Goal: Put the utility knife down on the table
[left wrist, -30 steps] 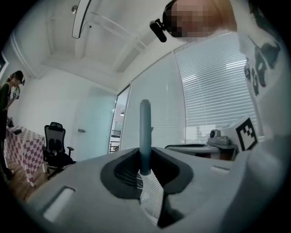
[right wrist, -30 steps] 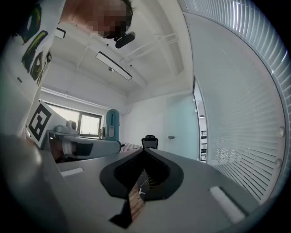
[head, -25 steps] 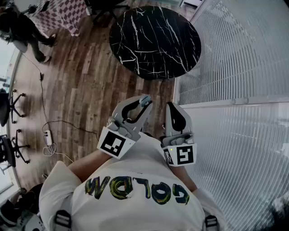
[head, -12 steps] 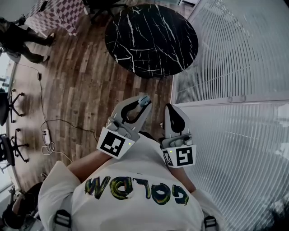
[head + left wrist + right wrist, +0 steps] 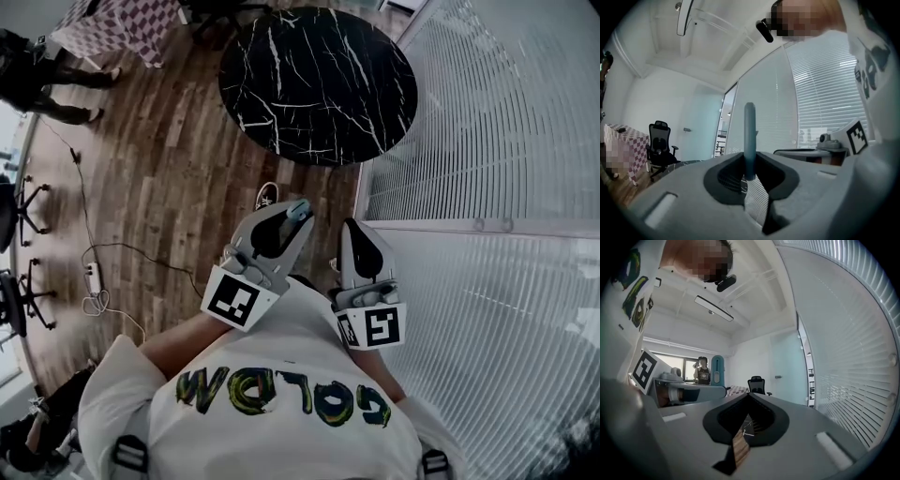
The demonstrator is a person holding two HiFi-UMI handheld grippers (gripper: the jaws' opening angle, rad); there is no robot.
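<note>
Grips the slim blue-grey utility knife [image 5: 749, 136] upright in the clenched left gripper [image 5: 292, 217], close to the chest and well short of the round black marble table [image 5: 319, 84], with the right gripper [image 5: 359, 232] pressed shut on nothing just beside it. Differs from a second ago only by a dark shoe [image 5: 267, 195] stepping out onto the wooden floor [image 5: 178, 187] toward the table's near edge, while keeping both grippers as before. Reads as an approach on foot, with no lowering begun and the setting-down still to come once over that near edge.
</note>
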